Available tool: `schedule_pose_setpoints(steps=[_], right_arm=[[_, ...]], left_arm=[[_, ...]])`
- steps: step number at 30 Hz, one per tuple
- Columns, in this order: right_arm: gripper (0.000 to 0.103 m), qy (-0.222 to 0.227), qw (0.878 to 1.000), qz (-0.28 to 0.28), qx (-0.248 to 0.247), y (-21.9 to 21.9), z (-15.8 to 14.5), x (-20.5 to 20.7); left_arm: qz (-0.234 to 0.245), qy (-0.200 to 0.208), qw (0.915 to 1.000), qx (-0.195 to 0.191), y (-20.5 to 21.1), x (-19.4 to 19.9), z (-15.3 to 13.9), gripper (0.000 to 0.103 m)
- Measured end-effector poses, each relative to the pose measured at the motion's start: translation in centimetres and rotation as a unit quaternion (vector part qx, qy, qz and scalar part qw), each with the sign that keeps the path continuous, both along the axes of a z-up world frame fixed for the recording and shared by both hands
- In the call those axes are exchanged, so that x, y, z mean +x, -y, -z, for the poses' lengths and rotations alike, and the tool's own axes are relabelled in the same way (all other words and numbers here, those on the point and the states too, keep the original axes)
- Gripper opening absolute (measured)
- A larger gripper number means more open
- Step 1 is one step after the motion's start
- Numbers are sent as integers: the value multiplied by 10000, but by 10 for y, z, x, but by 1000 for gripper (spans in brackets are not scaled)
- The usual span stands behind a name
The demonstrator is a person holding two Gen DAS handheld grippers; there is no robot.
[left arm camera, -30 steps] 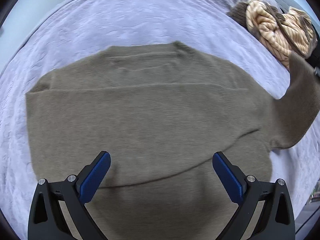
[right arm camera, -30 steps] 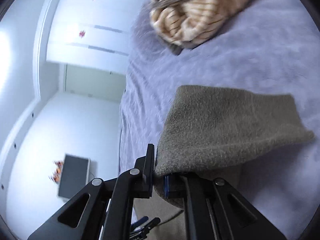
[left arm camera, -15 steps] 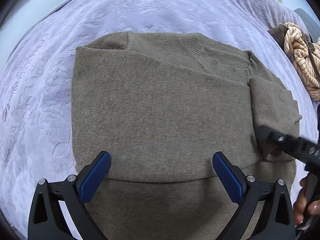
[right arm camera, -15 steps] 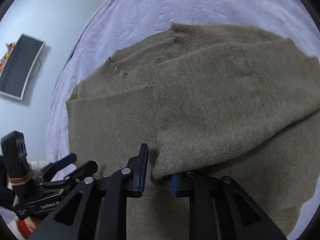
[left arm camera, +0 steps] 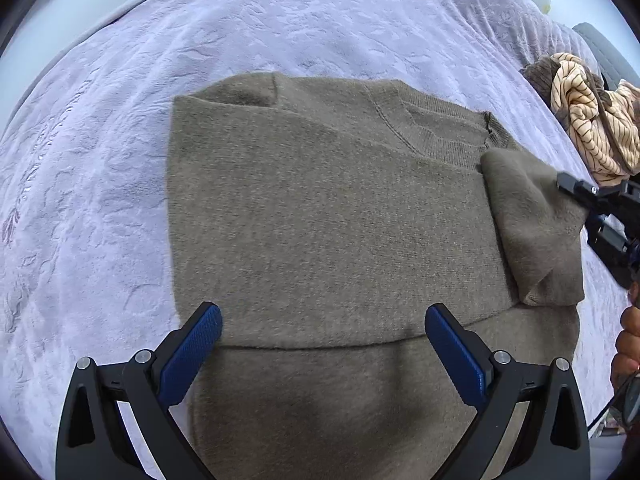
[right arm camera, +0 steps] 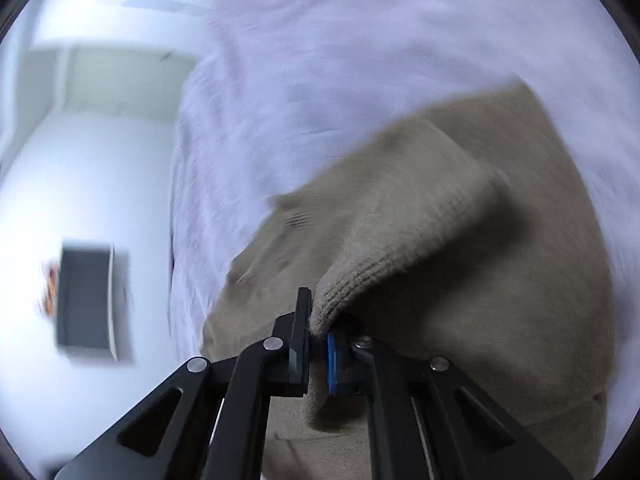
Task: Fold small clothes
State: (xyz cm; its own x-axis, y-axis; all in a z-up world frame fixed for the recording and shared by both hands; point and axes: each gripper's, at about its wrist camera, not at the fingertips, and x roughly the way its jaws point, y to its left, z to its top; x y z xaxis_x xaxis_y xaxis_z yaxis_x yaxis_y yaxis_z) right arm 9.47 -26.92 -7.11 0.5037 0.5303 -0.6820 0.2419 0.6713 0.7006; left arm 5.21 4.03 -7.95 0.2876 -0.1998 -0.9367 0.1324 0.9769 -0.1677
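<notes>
left gripper (left arm camera: 323,344): jaws stood wide apart over the near part of the sweater, nothing between the blue pads.
right gripper (right arm camera: 319,350): jaws were pinched tight on the ribbed cuff of the sleeve (right arm camera: 404,236), at the bed's right side.
sweater (left arm camera: 320,216): olive knit lay flat on the middle of the bed, collar toward the far edge, one sleeve already laid across the body, the other bunched at its right edge.
risk: the cuff was held only by its edge; a quick tug could likely slip it free, or drag the body and undo the laid fold.
bedspread (left arm camera: 280,32): pale lilac, embossed, soft, so cloth may creep on it.
striped garment (left arm camera: 588,120): heaped near the far right corner of the bed.
room: white walls, a dark panel on one, blurred.
</notes>
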Motion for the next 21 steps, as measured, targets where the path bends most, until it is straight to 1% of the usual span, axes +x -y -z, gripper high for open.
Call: schedule_pose_setpoints(steps=[1, 2, 3, 4, 6, 8, 11, 13, 14, 15, 17, 19, 21], right_arm=[[8, 153, 9988, -414, -226, -19, -9, 4], [8, 287, 9947, -865, -475, -41, -18, 7], [8, 396, 9873, -1328, -771, -65, -23, 11], [8, 474, 9763, -1824, -1060, -92, -25, 12], [8, 463, 9572, -2490, -1404, -133, -17, 13], [10, 336, 9389, -2996, -1662, -169, 1, 9], [11, 20, 9206, -3367, -1980, -193, 27, -1], [16, 39, 9137, -3476, -2107, -194, 29, -13], [25, 69, 9118, -3522, -2112, -196, 27, -15], [39, 79, 9099, -3577, -2100, -198, 24, -17], [52, 111, 9079, -3606, -2133, -199, 14, -23], [52, 133, 9112, -3534, -2113, -193, 6, -28], [52, 36, 9242, -3308, -1910, -177, 7, -29]], left_arm=[[-17, 27, 10000, -18, -5, -2, -1, 102], [-42, 32, 10000, -27, -11, -4, -1, 102], [-67, 21, 10000, -26, -15, -5, -1, 102], [-105, -4, 9999, -20, -21, -7, 0, 102], [-228, -66, 9997, -38, -35, -12, 1, 102], [-383, -111, 9992, -81, -48, -16, 2, 102], [-604, -176, 9977, -239, -70, -20, 4, 102], [-667, -188, 9971, -323, -79, -21, 4, 102], [-692, -188, 9967, -373, -83, -20, 4, 102], [-714, -189, 9963, -446, -86, -20, 3, 102], [-746, -197, 9951, -621, -90, -18, 2, 102], [-737, -170, 9943, -752, -88, -13, -3, 102], [-669, -107, 9945, -794, -82, -7, -8, 102]])
